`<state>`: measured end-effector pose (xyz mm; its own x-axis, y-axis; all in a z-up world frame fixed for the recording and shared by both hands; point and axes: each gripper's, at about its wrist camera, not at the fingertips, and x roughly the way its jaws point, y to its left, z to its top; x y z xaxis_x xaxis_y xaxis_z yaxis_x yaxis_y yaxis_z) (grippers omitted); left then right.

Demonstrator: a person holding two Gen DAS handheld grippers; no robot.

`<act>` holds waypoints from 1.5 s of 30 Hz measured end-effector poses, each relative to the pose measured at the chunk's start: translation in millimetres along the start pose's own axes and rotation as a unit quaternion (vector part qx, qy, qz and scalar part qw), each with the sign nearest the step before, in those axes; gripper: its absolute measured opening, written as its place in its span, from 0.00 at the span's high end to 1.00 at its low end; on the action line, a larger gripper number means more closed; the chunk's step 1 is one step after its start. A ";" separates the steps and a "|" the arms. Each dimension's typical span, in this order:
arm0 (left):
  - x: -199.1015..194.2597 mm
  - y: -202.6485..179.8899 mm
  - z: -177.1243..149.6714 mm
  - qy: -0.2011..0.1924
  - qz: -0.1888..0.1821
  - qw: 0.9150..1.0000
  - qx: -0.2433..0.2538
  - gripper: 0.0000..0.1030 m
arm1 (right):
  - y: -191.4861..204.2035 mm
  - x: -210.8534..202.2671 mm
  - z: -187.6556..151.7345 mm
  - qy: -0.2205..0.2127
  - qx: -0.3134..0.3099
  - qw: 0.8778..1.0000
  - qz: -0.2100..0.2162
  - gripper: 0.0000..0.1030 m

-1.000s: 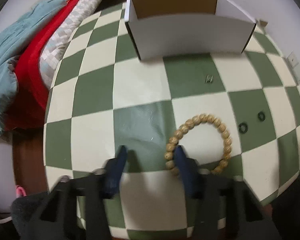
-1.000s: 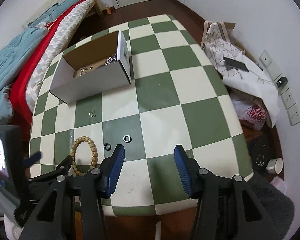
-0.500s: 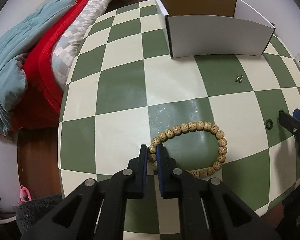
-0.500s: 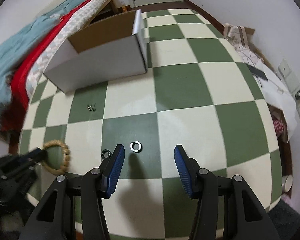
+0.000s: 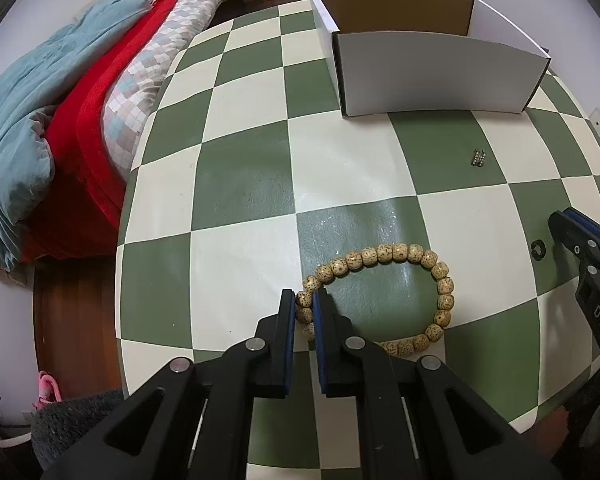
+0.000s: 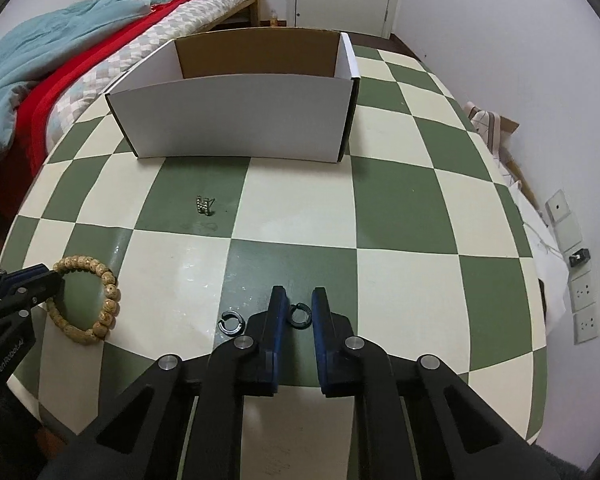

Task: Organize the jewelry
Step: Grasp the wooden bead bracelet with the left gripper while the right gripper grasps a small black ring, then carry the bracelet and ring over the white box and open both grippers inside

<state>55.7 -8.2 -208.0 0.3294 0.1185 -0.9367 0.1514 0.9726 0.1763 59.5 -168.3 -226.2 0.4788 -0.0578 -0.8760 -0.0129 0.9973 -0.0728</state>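
The left gripper (image 5: 303, 300) is held low over the near edge of the checkered table (image 5: 240, 184), reaching forward with its fingers almost level with the tabletop. Its jaws are nearly together, pinching the left end of the bead bracelet (image 5: 380, 296), which lies as a flat loop on a green square with one or two beads caught between the blue pads. From the right wrist view the same gripper (image 6: 54, 274) comes in from the left edge, its tip at the bracelet (image 6: 100, 300). The right gripper (image 6: 299, 298) also sits low at the near edge, pointing toward the white box (image 6: 236, 120) at the far side. Its jaws are narrowed around a small black ring (image 6: 299, 314) that lies on the table between the fingertips; whether the pads are touching it cannot be told. A second black ring (image 6: 230, 323) lies just left of the left finger. A small pair of metal earrings (image 6: 204, 205) lies between the grippers and the box.
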 end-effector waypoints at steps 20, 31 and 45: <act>-53.0 6.2 38.2 -0.067 -0.046 0.997 -0.012 0.94 | -19.7 -39.4 12.8 -0.039 0.047 0.998 0.020 0.87; -103.6 14.8 65.8 -0.110 -0.081 0.990 -0.022 0.94 | -33.5 -87.8 42.3 -0.077 0.087 0.991 0.061 0.87; -123.8 12.0 170.4 -0.137 -0.144 0.980 -0.007 0.94 | -47.8 -91.4 134.3 -0.084 0.105 0.984 0.119 0.87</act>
<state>175.6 -45.2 -38.4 0.5134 -0.2176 -0.8301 0.2622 0.9608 -0.0898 134.2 -204.5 -78.6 0.6221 0.1700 -0.7643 0.0303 0.9702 0.2406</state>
